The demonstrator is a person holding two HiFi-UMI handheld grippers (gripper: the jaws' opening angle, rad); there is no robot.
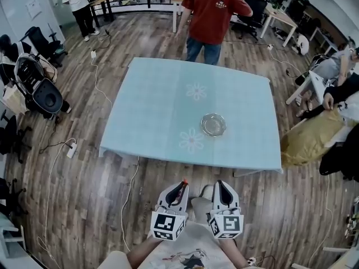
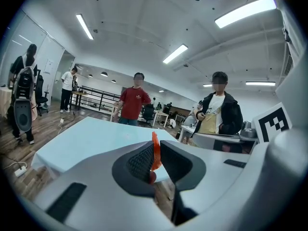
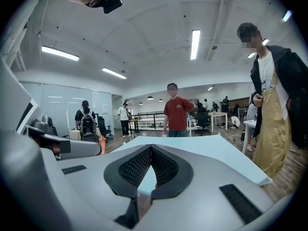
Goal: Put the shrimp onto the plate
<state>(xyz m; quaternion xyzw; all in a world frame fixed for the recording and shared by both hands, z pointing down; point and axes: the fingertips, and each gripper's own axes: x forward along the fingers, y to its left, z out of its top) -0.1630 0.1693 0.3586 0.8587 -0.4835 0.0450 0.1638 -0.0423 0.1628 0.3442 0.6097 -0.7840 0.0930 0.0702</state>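
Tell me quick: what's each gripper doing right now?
Left gripper: shut on the orange shrimp.
Right gripper: shut, nothing between its jaws.

The tablecloth at frame centre is pale blue with a faint check and two white daisy prints. The plate is clear glass. The shrimp is bright orange. At lower centre, the left gripper and right gripper are light grey, with black gridded pads and black-and-white square markers. The floor is brown wood plank.
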